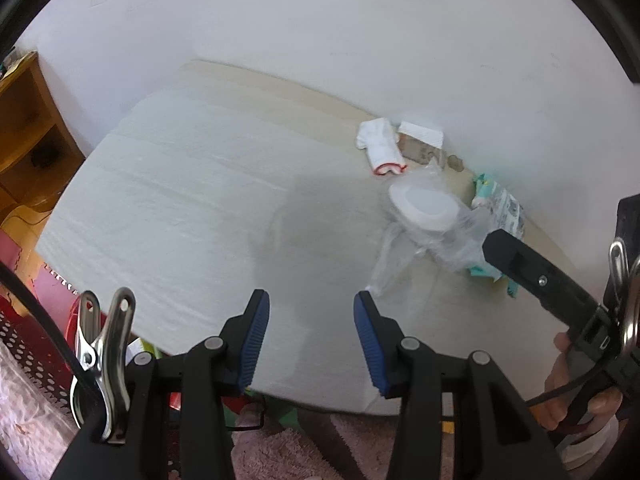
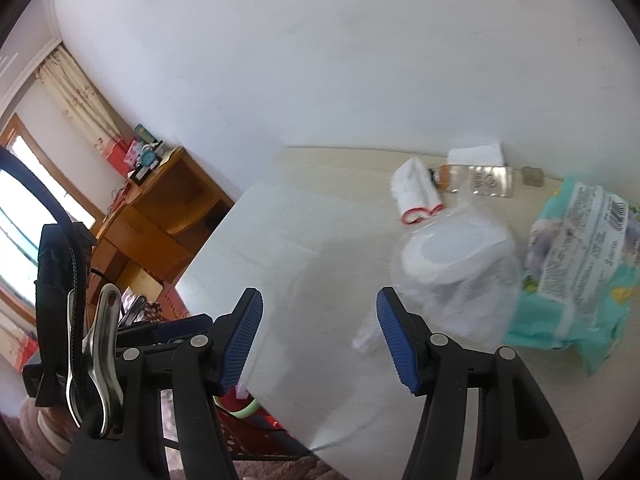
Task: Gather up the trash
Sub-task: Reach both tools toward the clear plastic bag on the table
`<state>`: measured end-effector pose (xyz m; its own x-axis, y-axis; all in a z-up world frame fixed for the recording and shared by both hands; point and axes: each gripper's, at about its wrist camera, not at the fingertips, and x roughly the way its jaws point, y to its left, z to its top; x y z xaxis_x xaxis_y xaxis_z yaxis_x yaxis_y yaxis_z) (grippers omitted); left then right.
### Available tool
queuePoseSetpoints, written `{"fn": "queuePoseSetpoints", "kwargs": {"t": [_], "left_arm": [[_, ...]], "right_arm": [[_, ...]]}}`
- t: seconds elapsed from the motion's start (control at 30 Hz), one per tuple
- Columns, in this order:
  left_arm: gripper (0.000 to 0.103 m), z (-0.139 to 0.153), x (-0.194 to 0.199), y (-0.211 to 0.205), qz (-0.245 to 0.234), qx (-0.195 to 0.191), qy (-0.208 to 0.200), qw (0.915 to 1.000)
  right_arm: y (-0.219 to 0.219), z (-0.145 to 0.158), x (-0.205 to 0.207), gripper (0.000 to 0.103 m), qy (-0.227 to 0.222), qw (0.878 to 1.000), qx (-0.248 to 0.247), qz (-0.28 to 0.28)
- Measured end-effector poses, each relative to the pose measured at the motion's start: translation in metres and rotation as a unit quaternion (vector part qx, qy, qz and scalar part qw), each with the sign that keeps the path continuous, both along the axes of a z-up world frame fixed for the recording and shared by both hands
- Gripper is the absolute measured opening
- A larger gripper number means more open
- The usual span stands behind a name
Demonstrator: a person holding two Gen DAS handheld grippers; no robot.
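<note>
At far left of the left wrist view stood a wooden shelf unit (image 1: 28, 128) against the white wall (image 1: 320, 20). Beside it the pale bench (image 1: 180, 184) ran rightward, its near part covered by a white sheet, bare and beige along the wall. Low in that view, the left tool (image 1: 311, 338) hung over the bench's near edge, blue pads moderately apart, nothing between them, touching nothing. A metal clip (image 1: 106, 356) sat on its left side.

Right of centre, the trash sat clustered near the wall: a rolled white cloth with red trim (image 1: 380, 146), a folded white tissue pack (image 1: 422, 133) just behind it, a clear bottle (image 1: 420, 152) lying between them. In front, a white lidded cup (image 1: 426, 208) sat inside a clear plastic bag (image 1: 448, 240), the bag's tail trailing toward the left tool. A teal wipes packet (image 1: 500, 204) lay touching the bag on the right. At far right the right tool's black finger (image 1: 532, 276) reached toward the bag; a hand (image 1: 576, 396) held its grip.

From the right wrist view, left to right: window and curtain (image 2: 72, 92), wooden shelf, then the right tool (image 2: 320, 338), jaws wide apart, empty, over the bench. The bagged cup (image 2: 456, 252) sat just past its right finger, apart from it; the teal packet (image 2: 580, 260) was rightmost. Picture was blurred.
</note>
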<state>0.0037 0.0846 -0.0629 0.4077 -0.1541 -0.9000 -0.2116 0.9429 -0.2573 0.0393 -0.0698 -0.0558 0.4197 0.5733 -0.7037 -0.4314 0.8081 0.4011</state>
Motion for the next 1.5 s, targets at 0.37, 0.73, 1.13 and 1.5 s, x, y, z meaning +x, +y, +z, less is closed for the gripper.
{"fn": "queuePoseSetpoints", "kwargs": {"t": [0.37, 0.73, 1.13, 1.5], "left_arm": [[0.046, 0.004, 0.038, -0.035, -0.003, -0.001, -0.005, 1.0], [0.046, 0.001, 0.081, -0.056, 0.007, -0.007, -0.009, 0.9999], [0.046, -0.022, 0.121, -0.07, 0.027, -0.018, 0.0, 0.9995], [0.051, -0.054, 0.139, -0.081, 0.021, -0.029, 0.032, 0.9988]], "right_arm": [[-0.035, 0.004, 0.027, 0.061, -0.007, 1.0, -0.003, -0.002], [-0.05, -0.001, 0.065, 0.061, -0.005, 1.0, -0.009, 0.007], [-0.057, -0.014, 0.105, 0.061, 0.012, 1.0, -0.017, 0.009], [-0.058, -0.04, 0.126, 0.061, 0.052, 0.998, -0.034, 0.008]]}}
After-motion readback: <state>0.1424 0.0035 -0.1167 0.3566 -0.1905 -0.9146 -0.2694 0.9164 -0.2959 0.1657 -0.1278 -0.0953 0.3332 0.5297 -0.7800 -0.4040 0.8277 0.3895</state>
